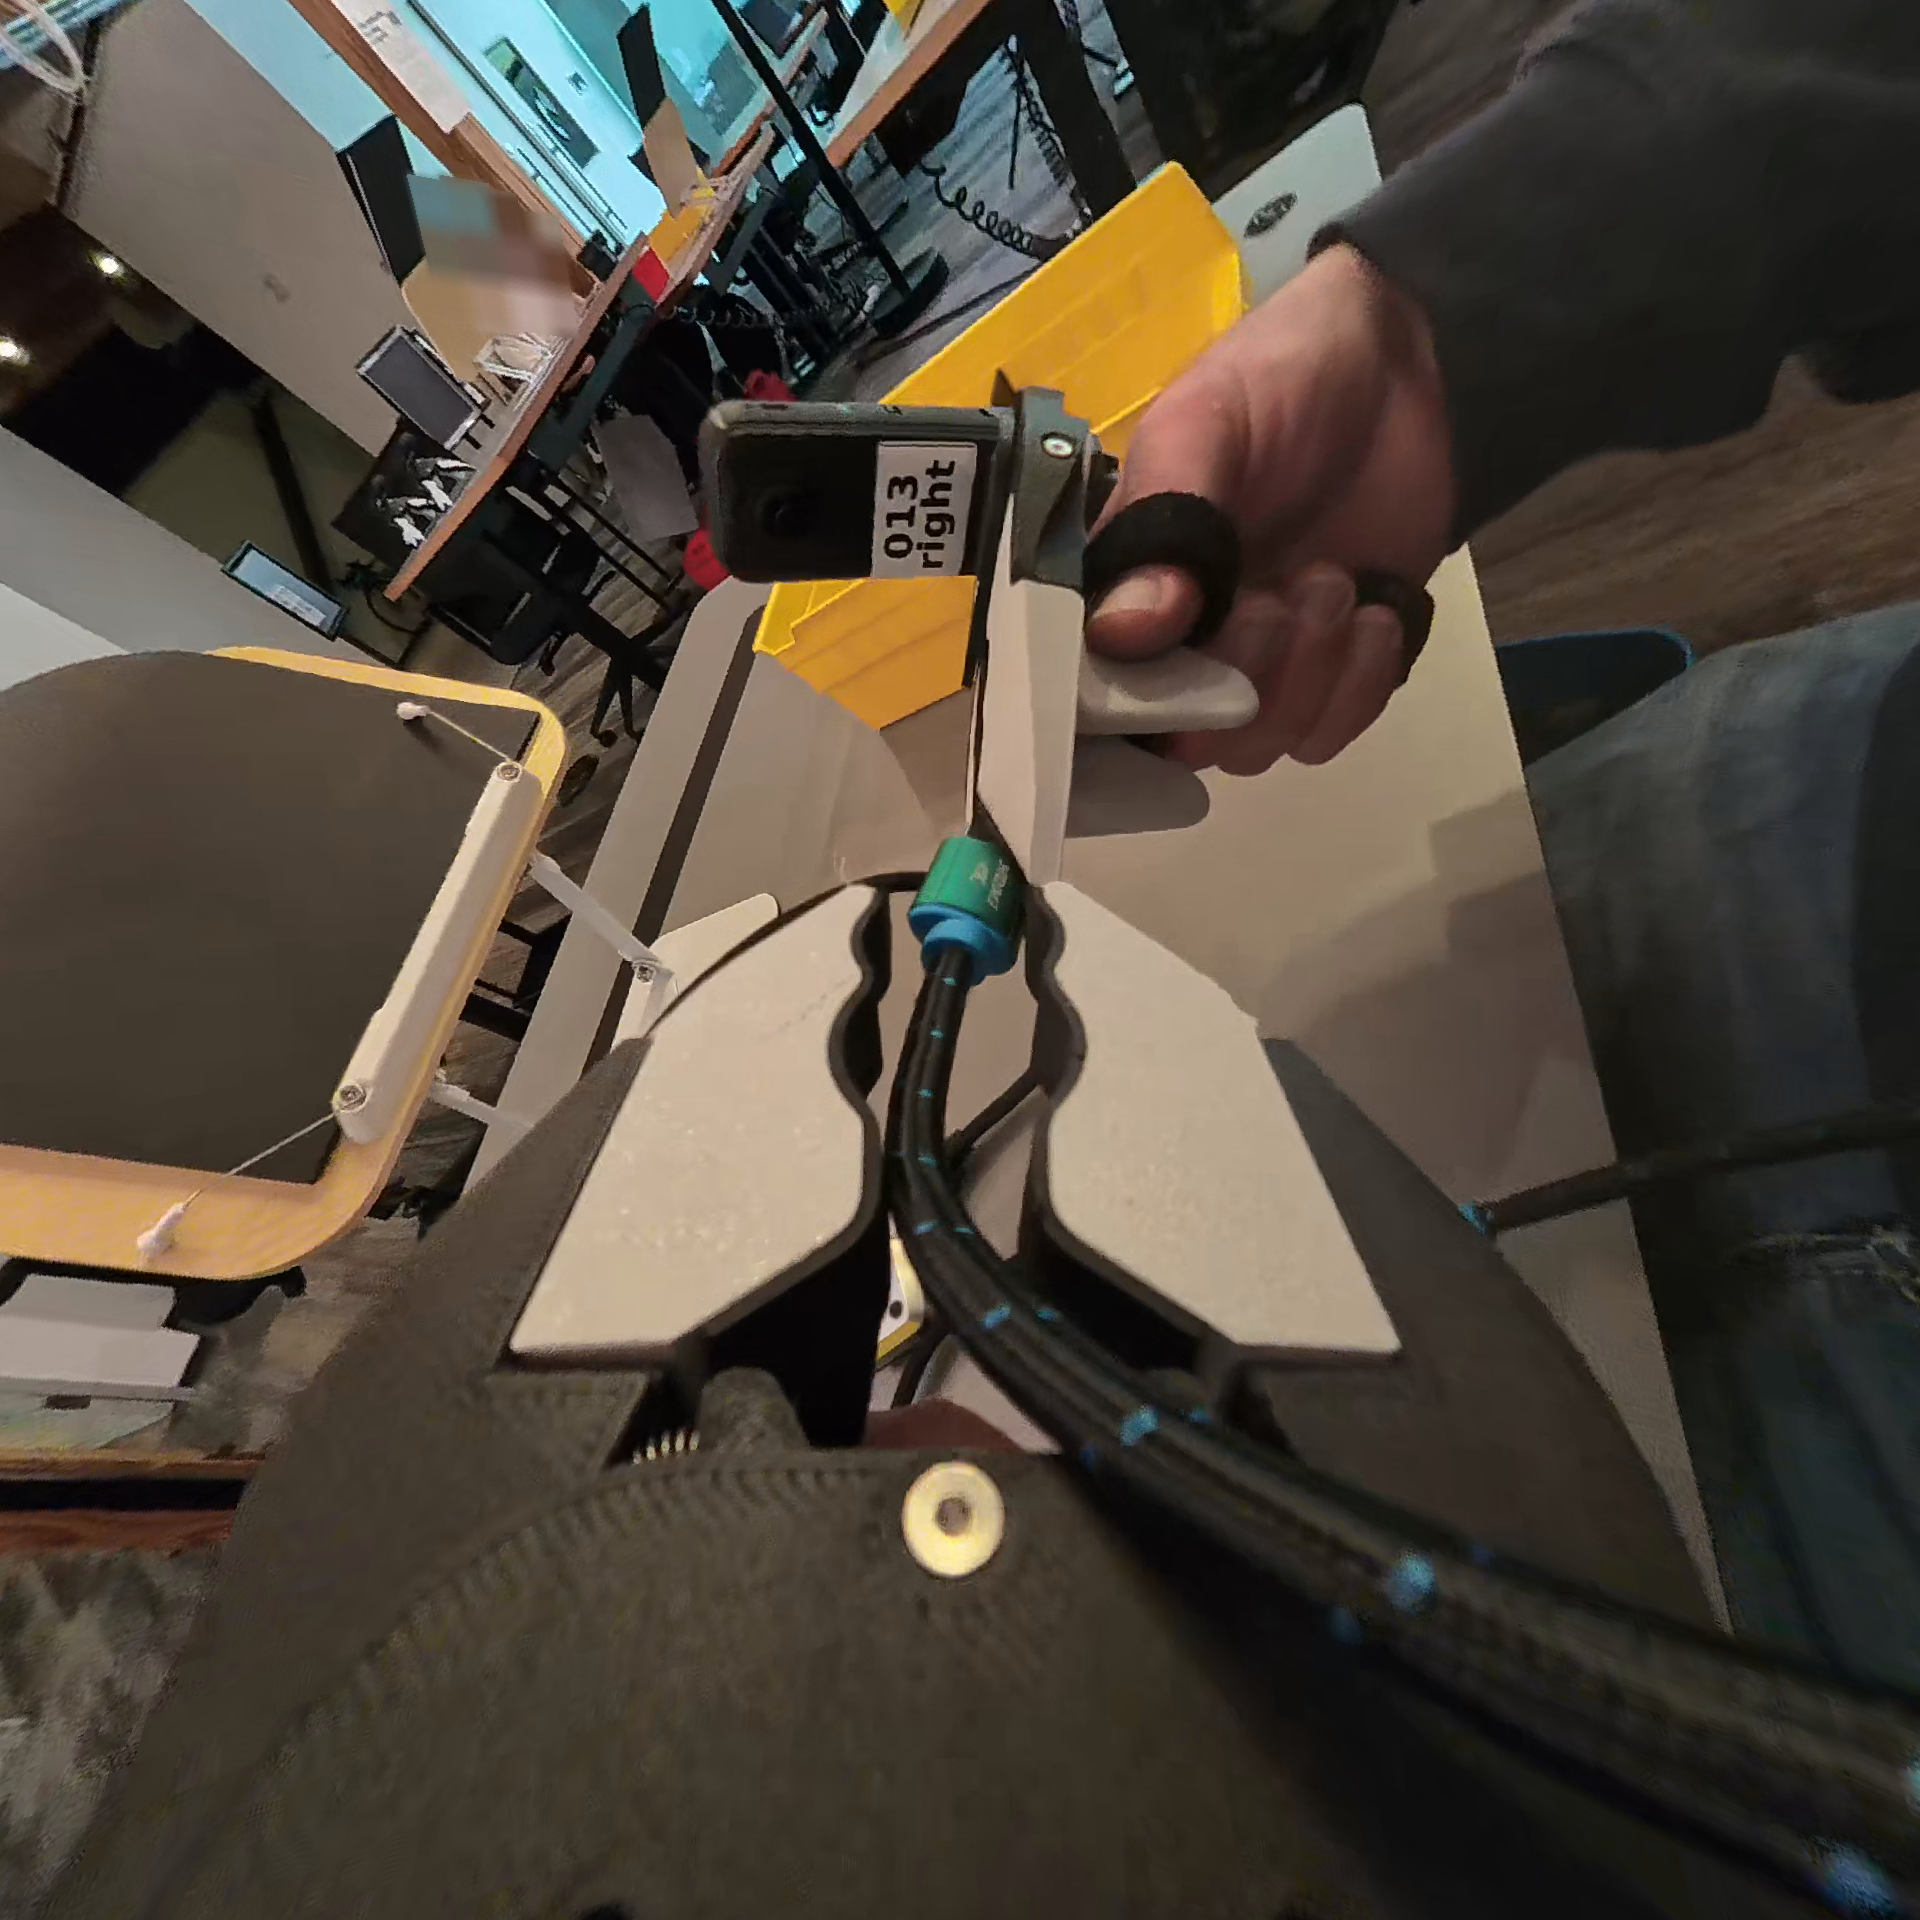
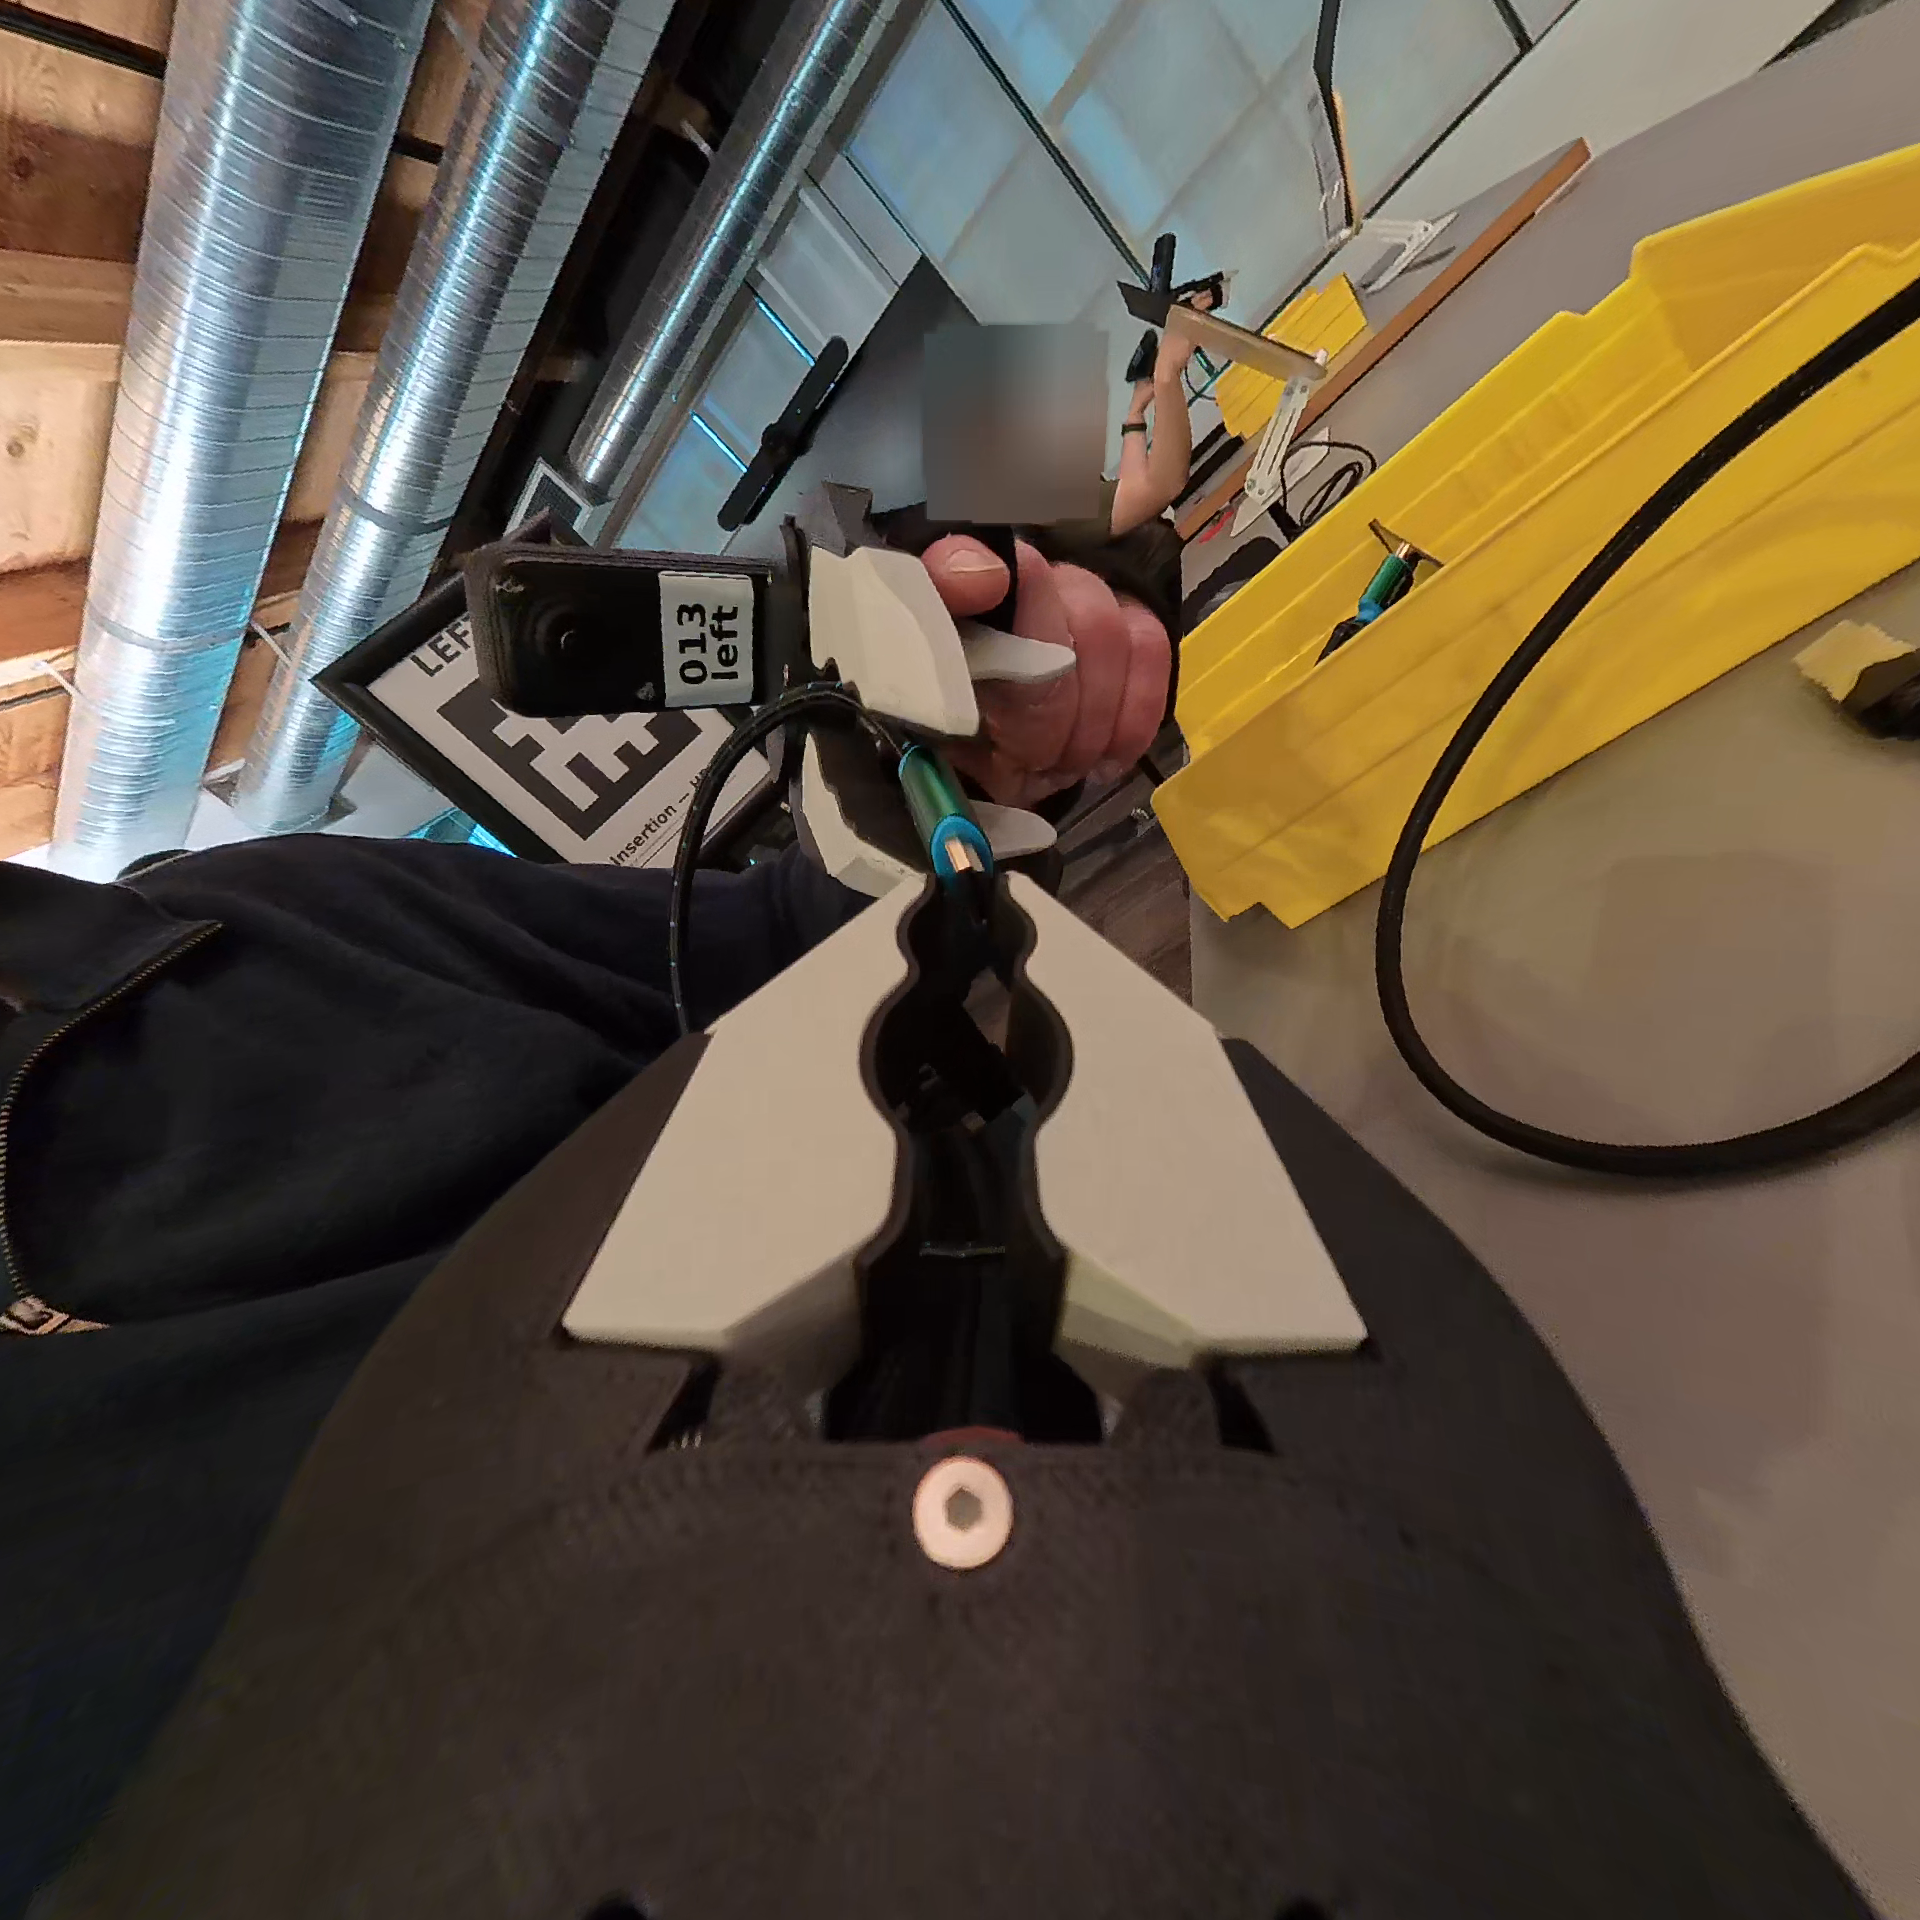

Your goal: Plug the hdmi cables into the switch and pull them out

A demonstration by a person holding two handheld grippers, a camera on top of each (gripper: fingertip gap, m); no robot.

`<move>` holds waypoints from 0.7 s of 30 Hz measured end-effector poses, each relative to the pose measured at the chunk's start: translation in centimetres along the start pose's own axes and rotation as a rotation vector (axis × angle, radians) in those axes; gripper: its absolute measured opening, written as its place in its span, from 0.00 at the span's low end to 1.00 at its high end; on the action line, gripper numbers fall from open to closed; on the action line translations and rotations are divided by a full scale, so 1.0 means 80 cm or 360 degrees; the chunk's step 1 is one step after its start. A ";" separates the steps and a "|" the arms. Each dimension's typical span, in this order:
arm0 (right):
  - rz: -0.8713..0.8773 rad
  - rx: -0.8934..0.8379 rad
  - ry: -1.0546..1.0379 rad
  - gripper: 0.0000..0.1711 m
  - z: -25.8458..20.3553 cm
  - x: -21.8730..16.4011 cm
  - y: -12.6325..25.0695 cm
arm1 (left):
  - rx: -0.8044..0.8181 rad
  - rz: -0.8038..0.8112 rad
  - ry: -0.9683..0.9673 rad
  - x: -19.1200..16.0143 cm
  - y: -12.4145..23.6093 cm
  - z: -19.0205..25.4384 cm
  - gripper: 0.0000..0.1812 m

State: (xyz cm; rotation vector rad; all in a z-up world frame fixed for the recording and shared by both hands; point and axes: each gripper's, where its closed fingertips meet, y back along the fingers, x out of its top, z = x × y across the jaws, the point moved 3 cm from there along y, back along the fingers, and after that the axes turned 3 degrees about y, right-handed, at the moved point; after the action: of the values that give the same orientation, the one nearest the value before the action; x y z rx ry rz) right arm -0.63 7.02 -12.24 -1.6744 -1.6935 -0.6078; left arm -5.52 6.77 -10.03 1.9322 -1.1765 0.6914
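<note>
Left wrist view, nearest first: braided black cable [image 1: 925, 1091] w/ blue flecks runs fwd through the gap of the left gripper [image 1: 966, 914]. Jaws narrow, tips pinching the hdmi plug [image 1: 971, 883] at its blue collar; green shell sticks out just past the tips. Plug's long axis is roughly in line w/ the jaws, nose pointing away from the cam, straight at the right gripper's tips, which it meets or nearly meets. The contact itself is hidden behind the shell.

Right wrist view: right gripper [image 2: 966, 894] has jaws narrow too, clamped on a dark body deep in the gap. Judged to be the switch [image 2: 961, 1101], though detail is too dark to be sure. Its open end faces fwd toward the tips. Plug's metal nose sits right at the jaw mouth, tilted a bit off the jaws' axis, coming in head-on from the left side. So the two grippers are nose to nose and both things are held off the desk [image 2: 1662, 1455].

Judgement: insertion step, plug at the port or just entering. Next move turns on lining the plug axis up w/ the port before pushing. A skewed push could jam it.

Farther off: a loose black cable [image 2: 1397, 935] loops on the desk, and beyond it a yellow bin [image 2: 1558, 520] has a second green plug [image 2: 1382, 592] lying inside.
</note>
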 end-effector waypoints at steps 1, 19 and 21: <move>-0.0011 -0.0003 -0.0014 0.04 0.001 -0.001 0.000 | -0.0015 -0.0016 -0.0020 -0.001 -0.001 0.002 0.13; -0.0079 -0.0231 0.0453 0.11 -0.001 0.007 0.001 | -0.0066 0.0086 0.0382 -0.007 -0.002 -0.007 0.11; -0.0113 -0.0315 0.0616 0.11 -0.001 0.008 0.002 | -0.0097 0.0136 0.0503 -0.008 -0.001 -0.009 0.11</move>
State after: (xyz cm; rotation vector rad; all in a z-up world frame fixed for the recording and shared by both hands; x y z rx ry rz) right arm -0.45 7.43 -11.76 -1.5105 -1.4526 -1.0879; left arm -5.75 7.72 -10.11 1.6560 -1.0720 0.9563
